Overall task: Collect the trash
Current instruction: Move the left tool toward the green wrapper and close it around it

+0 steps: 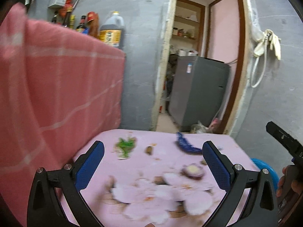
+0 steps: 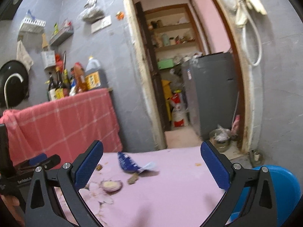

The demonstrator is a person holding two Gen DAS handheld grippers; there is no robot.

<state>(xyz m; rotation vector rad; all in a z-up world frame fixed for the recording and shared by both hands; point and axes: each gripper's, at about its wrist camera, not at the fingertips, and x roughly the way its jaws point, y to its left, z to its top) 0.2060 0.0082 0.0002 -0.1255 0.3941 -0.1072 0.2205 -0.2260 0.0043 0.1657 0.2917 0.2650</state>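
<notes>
A pink cloth-covered table [image 1: 166, 162] [image 2: 170, 189] carries scattered trash. A crumpled blue wrapper [image 1: 186, 144] [image 2: 128, 163] lies near the far edge. An onion half [image 1: 193, 170] [image 2: 111, 185] lies cut side up. Green vegetable scraps [image 1: 125, 144] lie far left, and a brown scrap [image 1: 149, 149] [image 2: 133, 178] lies mid-table. My left gripper [image 1: 153, 160] is open and empty above the table. My right gripper [image 2: 151, 162] is open and empty, with the wrapper between its fingers further ahead. A blue bin [image 2: 284, 189] [image 1: 265, 168] stands right of the table.
A counter draped in a pink checked cloth [image 1: 56, 87] [image 2: 62, 119] stands at left, with bottles [image 2: 75, 81] on top. An open doorway [image 2: 180, 94] ahead shows a grey cabinet [image 1: 198, 92] and shelves. The other gripper's body [image 1: 286, 143] shows at right.
</notes>
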